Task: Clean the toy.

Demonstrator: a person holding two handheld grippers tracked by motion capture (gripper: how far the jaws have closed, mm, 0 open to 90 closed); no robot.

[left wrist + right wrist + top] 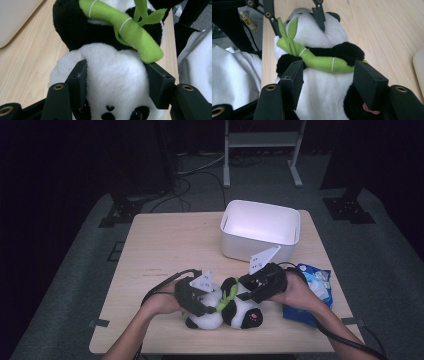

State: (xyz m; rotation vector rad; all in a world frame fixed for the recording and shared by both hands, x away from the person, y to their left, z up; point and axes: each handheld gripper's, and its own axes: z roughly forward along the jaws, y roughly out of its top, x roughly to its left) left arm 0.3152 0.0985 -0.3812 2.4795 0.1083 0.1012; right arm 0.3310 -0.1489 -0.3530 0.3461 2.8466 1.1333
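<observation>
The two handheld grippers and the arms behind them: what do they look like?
Both the left gripper and the right gripper are black, each topped by a pale grey three-cornered plate dotted with small holes. Their jaws end in blocky black pads, with brass-ringed holes on the linkages. A black cable trails from each. The forearms are bare, no sleeves in view.

Colours as I read them from my station: black-and-white plush panda toy (227, 309) with a pink paw pad, clutching a lime-green felt bamboo stalk (125, 28) ringed with thin white stitching; matte black two-jaw left gripper (209, 309) and right gripper (243, 296), each topped by a pale grey plate; plain white plastic tub (260, 231); blue-and-white printed packet (310, 295); light wood-grain tabletop (165, 250)
</observation>
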